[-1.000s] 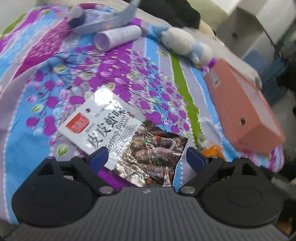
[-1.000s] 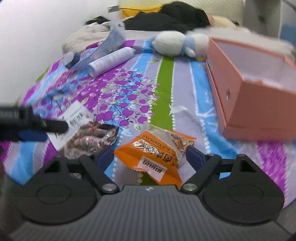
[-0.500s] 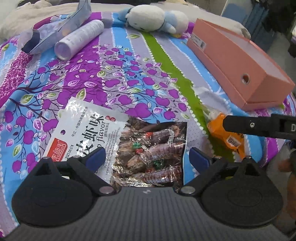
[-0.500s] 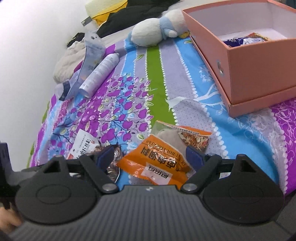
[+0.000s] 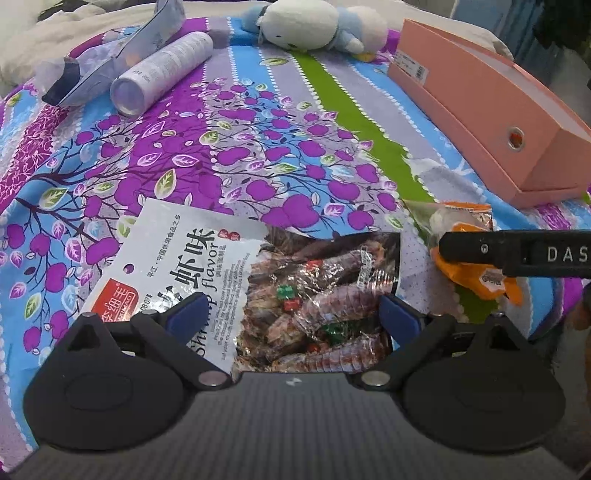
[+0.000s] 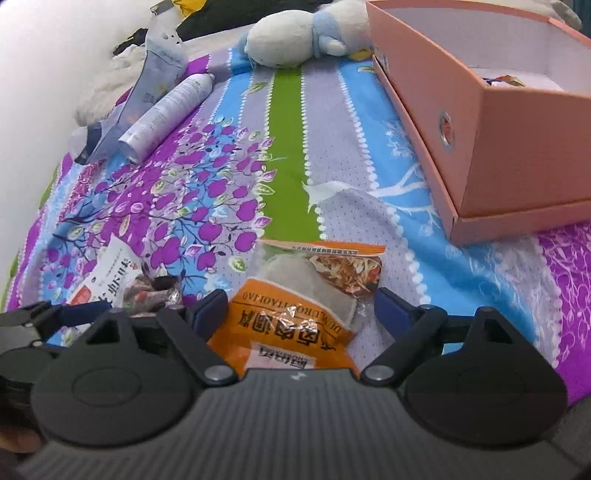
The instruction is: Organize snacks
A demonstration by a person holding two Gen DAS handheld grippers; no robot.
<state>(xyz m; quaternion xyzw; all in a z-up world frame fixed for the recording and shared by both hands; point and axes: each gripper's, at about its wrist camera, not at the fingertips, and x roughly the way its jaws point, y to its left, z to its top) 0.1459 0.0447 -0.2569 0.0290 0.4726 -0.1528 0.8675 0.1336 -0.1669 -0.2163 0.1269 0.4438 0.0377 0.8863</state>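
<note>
A white and silver shrimp-flavor snack bag (image 5: 255, 280) lies flat on the patterned bedspread, its near edge between the open fingers of my left gripper (image 5: 291, 314). An orange snack packet (image 6: 303, 306) lies between the open fingers of my right gripper (image 6: 301, 312); it also shows in the left wrist view (image 5: 469, 254), partly behind the right gripper's black finger (image 5: 517, 251). The shrimp bag shows at the left in the right wrist view (image 6: 122, 280). A pink open box (image 6: 509, 122) with wrapped snacks inside stands at the right.
A white spray can (image 5: 162, 74), a clear plastic pouch (image 5: 122, 62) and a white and blue plush toy (image 5: 314, 22) lie at the far side of the bed. The pink box (image 5: 491, 110) lies along the right. The bed edge is close at the front right.
Both grippers have come lower and closer over their packets. The right gripper's finger has moved further into the left wrist view, over the orange packet.
</note>
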